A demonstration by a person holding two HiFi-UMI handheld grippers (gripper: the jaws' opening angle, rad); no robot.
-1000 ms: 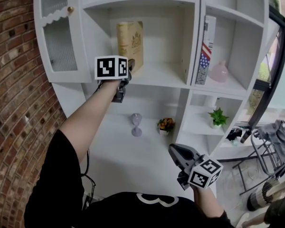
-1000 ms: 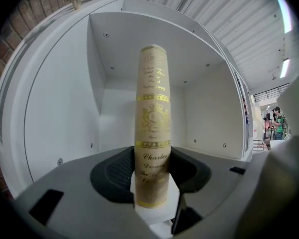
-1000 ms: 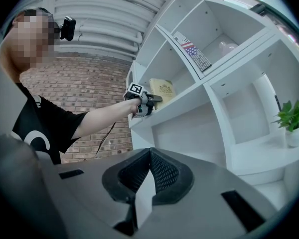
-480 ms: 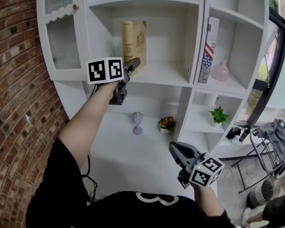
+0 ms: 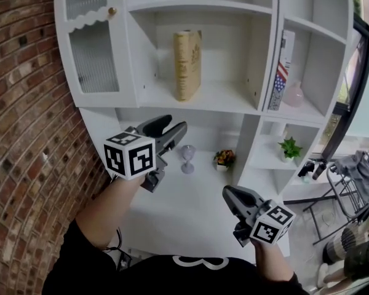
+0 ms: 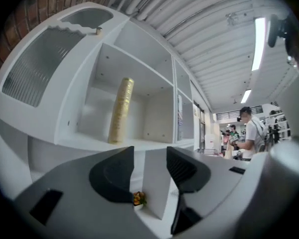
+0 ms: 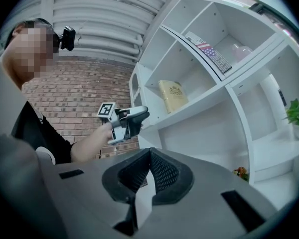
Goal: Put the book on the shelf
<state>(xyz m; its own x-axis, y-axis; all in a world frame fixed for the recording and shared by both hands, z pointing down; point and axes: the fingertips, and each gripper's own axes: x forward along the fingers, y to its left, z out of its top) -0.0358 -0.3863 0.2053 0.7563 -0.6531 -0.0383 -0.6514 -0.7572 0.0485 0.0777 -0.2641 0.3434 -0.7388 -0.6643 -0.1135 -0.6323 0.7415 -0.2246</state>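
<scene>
The tan book (image 5: 187, 65) stands upright on the white shelf (image 5: 221, 98), spine toward me, nothing touching it. My left gripper (image 5: 175, 128) hangs below and in front of that shelf, well apart from the book. Its jaws are closing, a gap still shows and nothing is between them. In the left gripper view the book (image 6: 121, 111) rises above the left gripper (image 6: 150, 156). My right gripper (image 5: 229, 193) stays low at the right, shut and empty. The right gripper view shows its tips (image 7: 149, 154) pressed together, with the book (image 7: 172, 96) and the left gripper (image 7: 134, 119) beyond.
A flag-patterned book (image 5: 283, 69) and a pink vase (image 5: 294, 95) fill the right compartment. Below are a glass goblet (image 5: 187, 159), a small flower pot (image 5: 224, 158) and a green plant (image 5: 288, 147). A brick wall (image 5: 18, 115) runs along the left. A glazed cabinet door (image 5: 93, 48) closes the upper left.
My left gripper let go of the book and drew back down from the shelf toward me. The book stays standing alone. The right gripper has barely moved.
</scene>
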